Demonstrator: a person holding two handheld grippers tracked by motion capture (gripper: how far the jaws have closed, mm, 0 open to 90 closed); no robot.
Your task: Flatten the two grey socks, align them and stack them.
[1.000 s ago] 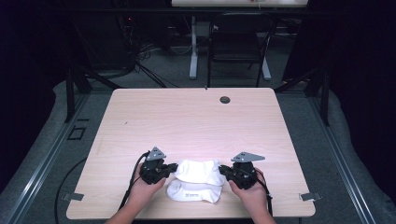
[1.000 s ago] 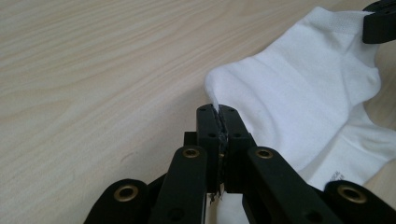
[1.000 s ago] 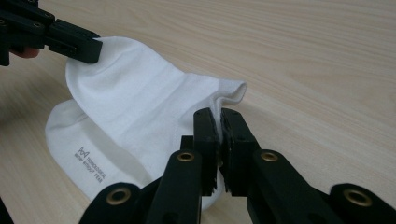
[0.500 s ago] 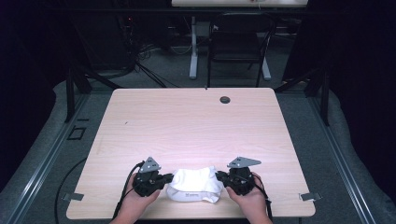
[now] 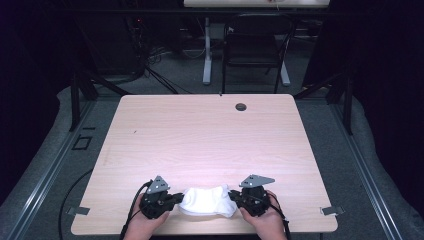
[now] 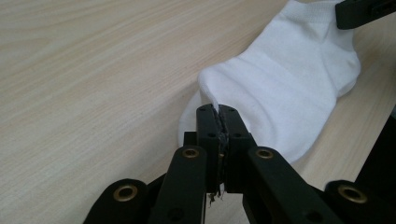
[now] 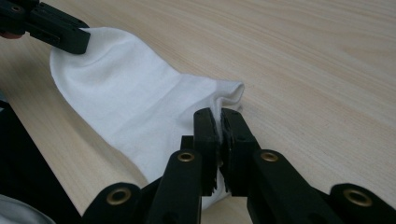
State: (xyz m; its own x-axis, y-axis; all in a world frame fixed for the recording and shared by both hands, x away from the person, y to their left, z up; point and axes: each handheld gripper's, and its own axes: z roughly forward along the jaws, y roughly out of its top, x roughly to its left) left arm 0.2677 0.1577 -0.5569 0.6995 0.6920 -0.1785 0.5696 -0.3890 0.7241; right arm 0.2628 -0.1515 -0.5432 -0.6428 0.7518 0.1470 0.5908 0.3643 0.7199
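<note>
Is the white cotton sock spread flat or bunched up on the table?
Bunched: the white cotton sock humps between the left gripper and right gripper, each shut on an end.

A light wooden table (image 5: 210,145) with rounded corners stands in the middle of a dim room, its pale grain brightly lit from above while everything around it falls into shadow. A small round dark grommet (image 5: 241,106) sits near its far edge. Grey carpeted floor (image 5: 45,165) surrounds the table, with metal rails (image 5: 30,200) running along both sides of it. Beyond the far edge stands a dark chair (image 5: 255,47) and beside it the white leg of another desk (image 5: 207,50), whose pale top (image 5: 255,2) shows at the upper edge. Black cables (image 5: 150,65) lie tangled on the floor to the left of that leg. The far walls are lost in darkness.
</note>
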